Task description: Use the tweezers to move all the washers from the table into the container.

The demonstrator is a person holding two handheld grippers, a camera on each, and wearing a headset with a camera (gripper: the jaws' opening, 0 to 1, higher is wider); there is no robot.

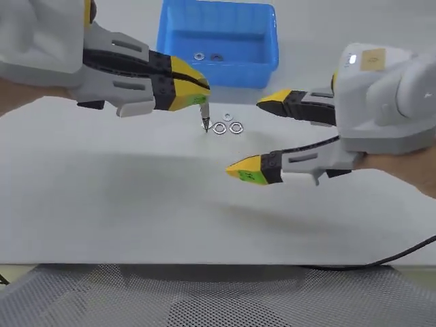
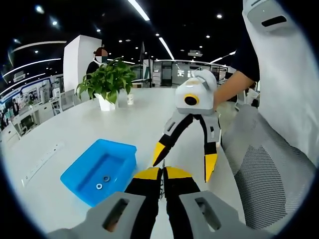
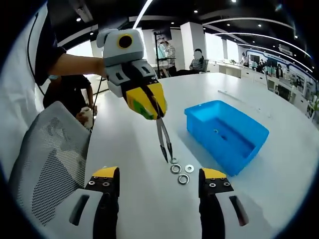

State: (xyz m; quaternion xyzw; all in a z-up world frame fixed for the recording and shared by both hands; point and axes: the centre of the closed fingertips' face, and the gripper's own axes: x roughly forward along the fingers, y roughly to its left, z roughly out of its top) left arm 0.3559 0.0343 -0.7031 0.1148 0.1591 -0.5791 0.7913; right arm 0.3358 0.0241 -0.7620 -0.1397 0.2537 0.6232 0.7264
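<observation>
Blue container (image 1: 225, 71), silver washers (image 1: 219, 128) & tweezers (image 1: 204, 117), white table (image 1: 136, 204); left tongs (image 1: 204, 87), right tongs (image 1: 246, 136) yellow-tipped w/ black behind.

An open-plan office: strip ceiling lights (image 2: 139, 10), a potted plant (image 2: 107, 79), mesh chair (image 3: 55, 149) and long white table (image 2: 75, 129) marked it.

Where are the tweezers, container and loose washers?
tweezers (image 3: 167, 151): right gripper view, near the tips.
container (image 1: 225, 75): head view, front wall.
washers (image 1: 219, 128): head view, ring nearest the tweezer tips.
</observation>
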